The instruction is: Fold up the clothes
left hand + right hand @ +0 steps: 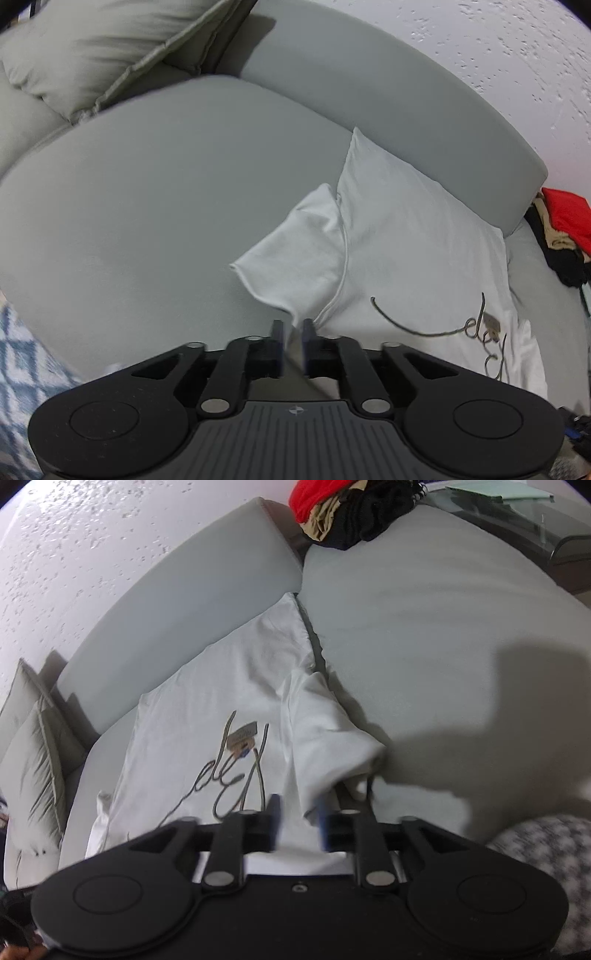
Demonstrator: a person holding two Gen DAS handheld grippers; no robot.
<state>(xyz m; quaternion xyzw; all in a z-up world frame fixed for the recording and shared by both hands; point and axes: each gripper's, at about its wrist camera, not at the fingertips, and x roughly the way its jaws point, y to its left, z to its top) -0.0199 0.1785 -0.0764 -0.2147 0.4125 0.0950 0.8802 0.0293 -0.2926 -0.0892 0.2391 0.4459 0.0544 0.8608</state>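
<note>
The white shirt (221,686) lay spread flat on the grey sofa (424,635), with its far edge up against the sofa's back cushion and its dark squiggly writing facing up. It looked soft, thin and light, so it would flop and bend anywhere and would not keep its shape when lifted. It would not break, but it could wrinkle or slide a little on the smooth sofa seat. One sleeve (295,254) stuck out from the shirt over the sofa seat on one side, and the other sleeve (325,738) lay bunched up on the shirt's other side. The left gripper (293,341) was right at the hem of its sleeve with its jaws a little apart, and a bit of cloth edge sat at the gap, but the pads did not seem to squeeze it. The right gripper (299,821) was over the near part of the shirt with its jaws apart, cloth below them, holding nothing. Good places to pinch would be the sleeve hems or the shoulder seams, since the doubled cloth there was thicker. A pile of red and black clothes (343,506) sat at the far end of the sofa, well away from the shirt
</note>
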